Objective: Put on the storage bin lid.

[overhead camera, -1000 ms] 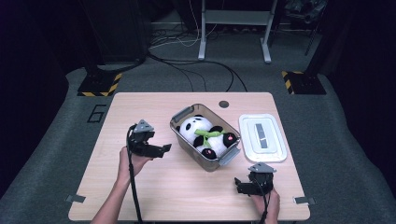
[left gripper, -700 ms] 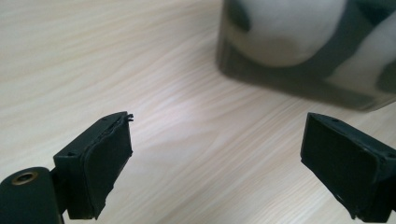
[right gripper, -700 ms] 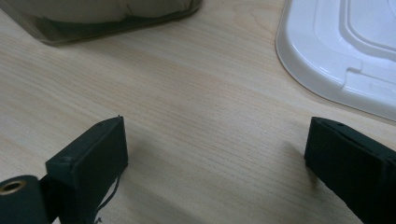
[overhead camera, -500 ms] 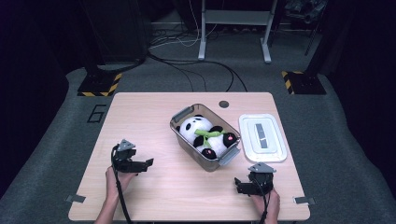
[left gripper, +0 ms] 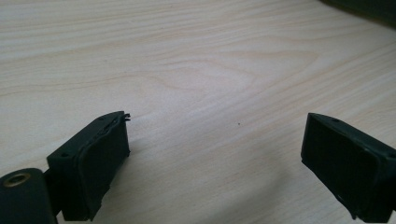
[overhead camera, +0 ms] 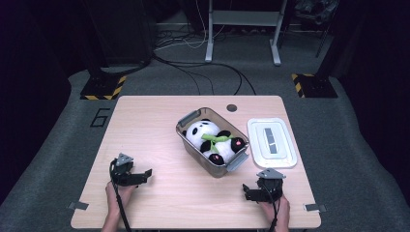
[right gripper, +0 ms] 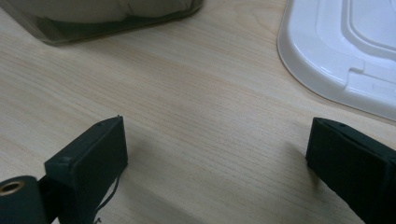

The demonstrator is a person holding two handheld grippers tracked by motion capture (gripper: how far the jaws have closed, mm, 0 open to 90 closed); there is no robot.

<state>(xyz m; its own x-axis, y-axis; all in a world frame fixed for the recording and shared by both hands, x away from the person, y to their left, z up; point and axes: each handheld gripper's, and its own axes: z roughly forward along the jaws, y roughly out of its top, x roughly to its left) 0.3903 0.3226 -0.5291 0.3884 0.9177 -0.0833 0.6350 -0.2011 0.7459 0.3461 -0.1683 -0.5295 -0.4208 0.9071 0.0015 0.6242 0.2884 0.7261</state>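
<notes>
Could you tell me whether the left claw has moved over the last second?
Yes. The left claw has drawn back from beside the bin toward the table's near left edge.

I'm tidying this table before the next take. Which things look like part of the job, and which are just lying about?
Likely part of the job:
- clear bin
- panda plush inside it
- white lid beside the bin
- left tongs, right tongs, both open and empty

Just lying about:
- floor cables
- striped floor plates
</notes>
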